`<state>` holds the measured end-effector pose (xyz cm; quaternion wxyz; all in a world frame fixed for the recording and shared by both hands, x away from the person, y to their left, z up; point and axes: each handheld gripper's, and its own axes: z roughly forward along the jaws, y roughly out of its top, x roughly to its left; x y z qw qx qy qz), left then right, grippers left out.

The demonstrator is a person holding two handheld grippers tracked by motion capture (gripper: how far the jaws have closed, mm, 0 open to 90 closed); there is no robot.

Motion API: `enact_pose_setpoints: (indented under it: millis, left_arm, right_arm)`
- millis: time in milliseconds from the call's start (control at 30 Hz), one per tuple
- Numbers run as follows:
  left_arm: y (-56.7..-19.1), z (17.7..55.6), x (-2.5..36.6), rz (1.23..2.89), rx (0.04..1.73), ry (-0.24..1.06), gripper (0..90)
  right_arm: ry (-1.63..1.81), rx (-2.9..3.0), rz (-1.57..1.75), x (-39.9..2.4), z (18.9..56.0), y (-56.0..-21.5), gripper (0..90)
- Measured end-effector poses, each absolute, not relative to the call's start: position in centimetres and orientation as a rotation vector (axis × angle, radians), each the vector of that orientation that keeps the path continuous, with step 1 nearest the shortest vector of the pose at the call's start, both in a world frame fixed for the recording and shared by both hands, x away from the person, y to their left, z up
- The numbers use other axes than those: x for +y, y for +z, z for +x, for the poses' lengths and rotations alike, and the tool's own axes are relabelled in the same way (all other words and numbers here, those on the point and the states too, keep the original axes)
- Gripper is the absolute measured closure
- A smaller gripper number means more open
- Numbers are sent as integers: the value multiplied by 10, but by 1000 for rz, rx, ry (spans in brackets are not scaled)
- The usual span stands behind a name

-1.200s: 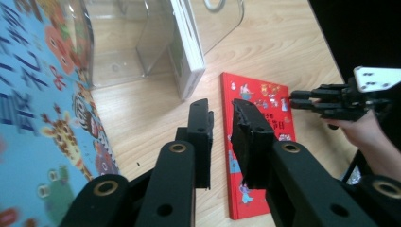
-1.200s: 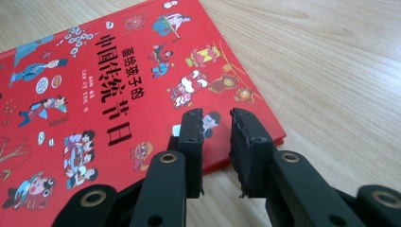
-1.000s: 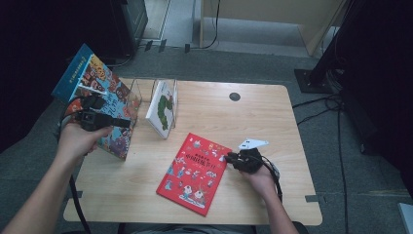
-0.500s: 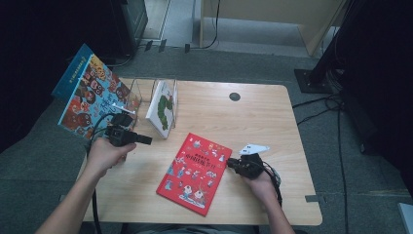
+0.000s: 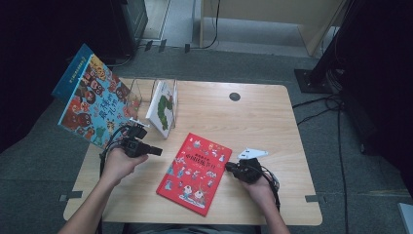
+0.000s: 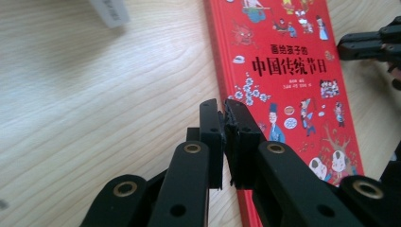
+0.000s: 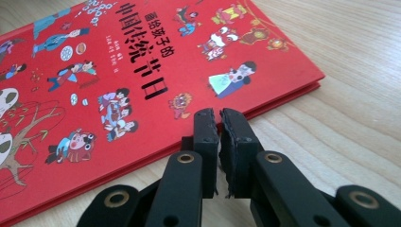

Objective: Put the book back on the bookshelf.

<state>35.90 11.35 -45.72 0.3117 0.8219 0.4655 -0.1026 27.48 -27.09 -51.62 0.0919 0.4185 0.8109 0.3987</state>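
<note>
— What changed?
— Your left gripper (image 5: 155, 151) dropped from the big book (image 5: 92, 101) toward the red book (image 5: 195, 171); its jaws just closed, empty.

— And the right?
— Your right gripper (image 5: 230, 167) sits at the red book's edge, jaws just closed, empty. The red book lies flat mid-table, likely next.

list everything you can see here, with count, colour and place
red picture book: 1, red, flat on table centre, between the grippers
colourful picture book: 1, blue-edged, leaning at table's left end
book rack: 1, clear, back left of table
white book: 1, white and green, upright in rack
table: 1, light wood
grommet: 1, dark, back of table
left gripper: 1, black, jaws shut, empty, left of red book
right gripper: 1, black, jaws shut, empty, at red book's right edge
</note>
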Motion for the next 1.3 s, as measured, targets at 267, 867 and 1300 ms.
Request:
enact_pose_setpoints:
  millis: [267,867,1300]
  left_arm:
    - [-474,354,103,2179,1217,-282,867]
    - [-497,342,92,2214,1231,-298,871]
    - [-503,338,77,2145,1270,-280,900]
  right_arm:
    - [1194,2400,1241,-271,274,-517,857]
    - [1205,2377,1249,-265,284,-518,862]
    - [1221,2349,1311,-272,298,-519,896]
